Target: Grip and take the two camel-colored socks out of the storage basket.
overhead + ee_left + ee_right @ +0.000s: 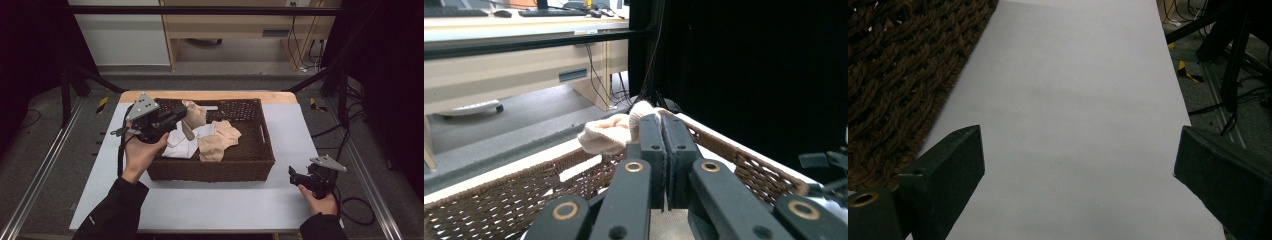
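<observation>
Left gripper [184,113] clamps a soft beige sock [194,114] above a dark woven wicker basket [210,170] holding pale folded cloths. Right gripper [295,176], jaws apart, rests on the smooth grey table [200,200].

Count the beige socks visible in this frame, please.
3 that I can make out. One beige sock hangs from the left tool, shut on it above the basket. Two lie inside by the white garment, which may hide more.
</observation>
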Motion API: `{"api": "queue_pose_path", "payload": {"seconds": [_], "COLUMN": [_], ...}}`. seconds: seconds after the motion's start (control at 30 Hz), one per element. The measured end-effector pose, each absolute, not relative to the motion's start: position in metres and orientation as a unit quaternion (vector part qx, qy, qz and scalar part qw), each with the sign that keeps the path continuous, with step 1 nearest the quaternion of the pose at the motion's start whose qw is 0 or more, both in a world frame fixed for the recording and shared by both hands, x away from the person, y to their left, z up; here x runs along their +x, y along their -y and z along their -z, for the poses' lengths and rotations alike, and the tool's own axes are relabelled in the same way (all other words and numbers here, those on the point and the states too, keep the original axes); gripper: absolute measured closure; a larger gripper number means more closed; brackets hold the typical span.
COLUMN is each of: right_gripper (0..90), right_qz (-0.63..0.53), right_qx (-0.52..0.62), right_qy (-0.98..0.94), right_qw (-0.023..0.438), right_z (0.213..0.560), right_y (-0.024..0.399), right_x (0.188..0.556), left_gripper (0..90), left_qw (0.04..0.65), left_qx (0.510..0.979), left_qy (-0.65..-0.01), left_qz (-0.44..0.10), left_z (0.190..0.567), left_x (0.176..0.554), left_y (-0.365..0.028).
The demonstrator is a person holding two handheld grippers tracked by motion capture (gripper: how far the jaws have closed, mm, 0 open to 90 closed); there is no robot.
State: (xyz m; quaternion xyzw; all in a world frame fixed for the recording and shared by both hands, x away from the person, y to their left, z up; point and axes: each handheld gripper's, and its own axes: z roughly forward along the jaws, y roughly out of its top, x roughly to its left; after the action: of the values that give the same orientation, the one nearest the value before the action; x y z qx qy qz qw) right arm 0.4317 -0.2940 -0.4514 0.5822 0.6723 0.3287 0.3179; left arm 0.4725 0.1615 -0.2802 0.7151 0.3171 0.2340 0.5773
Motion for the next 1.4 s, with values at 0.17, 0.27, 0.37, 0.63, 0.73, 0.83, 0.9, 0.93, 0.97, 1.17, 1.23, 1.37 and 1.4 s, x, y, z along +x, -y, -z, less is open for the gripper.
{"api": "queue_pose_path", "payload": {"seconds": [0.17,0.27,0.37,0.63,0.73,0.83,0.9,0.93,0.97,1.17,1.23,1.37,1.4], "right_gripper": [6.3,6.3,6.3,6.4,6.4,6.5,6.5,6.5,6.6,6.6,6.6,6.6,6.7], "right_qz": [-0.328,-0.328,-0.329,-0.328,-0.328,-0.328,-0.328,-0.327,-0.327,-0.325,-0.325,-0.324,-0.324], "right_qx": [0.58,0.581,0.58,0.579,0.579,0.579,0.578,0.579,0.578,0.576,0.577,0.578,0.578], "right_qy": [-0.672,-0.672,-0.672,-0.674,-0.674,-0.674,-0.675,-0.675,-0.675,-0.677,-0.677,-0.676,-0.677], "right_qw": [0.322,0.32,0.322,0.321,0.32,0.321,0.32,0.32,0.32,0.322,0.322,0.322,0.321], "right_z": [0.451,0.451,0.451,0.451,0.451,0.451,0.451,0.451,0.451,0.452,0.452,0.452,0.452], "right_y": [0.294,0.294,0.294,0.293,0.293,0.292,0.292,0.292,0.292,0.292,0.292,0.292,0.292], "right_x": [0.431,0.431,0.43,0.43,0.43,0.43,0.43,0.43,0.43,0.43,0.43,0.429,0.429], "left_gripper": [87.8,87.8,87.8,87.8,87.8,87.8,87.8,87.8,87.8,87.8,87.8,87.8,87.8], "left_qw": [0.581,0.584,0.591,0.598,0.595,0.591,0.588,0.587,0.587,0.579,0.573,0.562,0.559], "left_qx": [0.715,0.716,0.714,0.718,0.722,0.726,0.729,0.731,0.731,0.738,0.745,0.755,0.757], "left_qy": [-0.309,-0.304,-0.298,-0.283,-0.283,-0.285,-0.285,-0.283,-0.285,-0.296,-0.295,-0.3,-0.303], "left_qz": [-0.236,-0.233,-0.228,-0.216,-0.212,-0.208,-0.204,-0.203,-0.199,-0.181,-0.174,-0.152,-0.148], "left_z": [0.275,0.275,0.276,0.287,0.296,0.306,0.314,0.319,0.323,0.348,0.357,0.38,0.385], "left_x": [0.454,0.444,0.433,0.407,0.399,0.392,0.389,0.388,0.386,0.378,0.376,0.374,0.374], "left_y": [-0.168,-0.172,-0.176,-0.184,-0.188,-0.192,-0.195,-0.197,-0.198,-0.205,-0.205,-0.205,-0.205]}}
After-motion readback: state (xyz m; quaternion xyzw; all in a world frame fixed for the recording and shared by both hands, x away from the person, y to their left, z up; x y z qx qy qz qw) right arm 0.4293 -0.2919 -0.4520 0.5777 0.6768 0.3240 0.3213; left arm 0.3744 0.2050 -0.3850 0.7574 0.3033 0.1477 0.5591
